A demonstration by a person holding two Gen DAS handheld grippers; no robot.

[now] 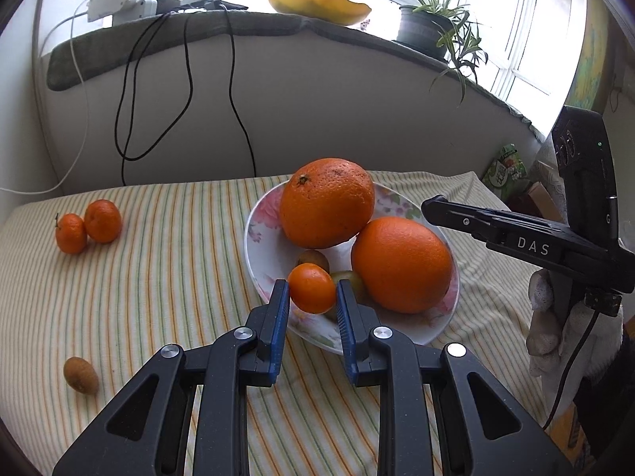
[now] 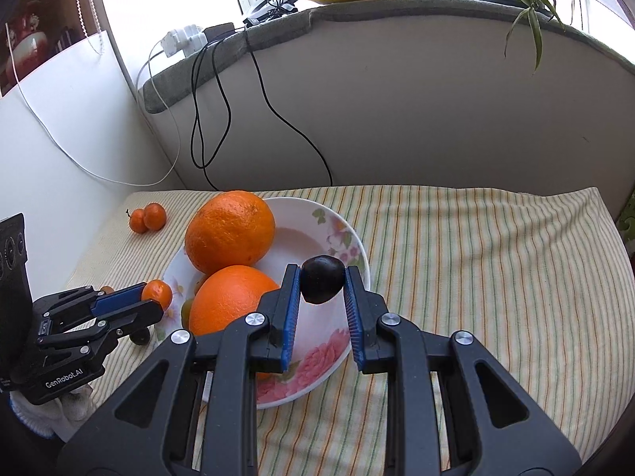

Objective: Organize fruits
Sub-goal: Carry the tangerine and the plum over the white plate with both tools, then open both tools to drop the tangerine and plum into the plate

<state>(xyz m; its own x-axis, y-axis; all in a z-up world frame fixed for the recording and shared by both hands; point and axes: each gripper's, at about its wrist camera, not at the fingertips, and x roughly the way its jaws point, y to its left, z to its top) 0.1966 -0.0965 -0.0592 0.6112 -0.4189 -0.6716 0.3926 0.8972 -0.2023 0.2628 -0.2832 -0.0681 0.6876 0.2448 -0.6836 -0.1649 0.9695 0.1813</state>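
A white floral bowl (image 1: 258, 254) (image 2: 353, 238) on the striped cloth holds two large oranges (image 1: 327, 202) (image 1: 401, 263) (image 2: 229, 231) (image 2: 230, 301) and small greenish fruits (image 1: 313, 258). My left gripper (image 1: 311, 291) is shut on a small mandarin (image 1: 311, 287) over the bowl's near rim; the right wrist view shows it too (image 2: 158, 292). My right gripper (image 2: 321, 283) is shut on a dark plum (image 2: 321, 283) above the bowl's right side.
Two small mandarins (image 1: 89, 224) (image 2: 147, 217) lie at the cloth's far left. A brown kiwi-like fruit (image 1: 80, 375) lies near left. Black and white cables (image 1: 186, 91) hang down the back wall. A potted plant (image 1: 426, 27) and a yellow dish (image 1: 317, 0) stand on the sill.
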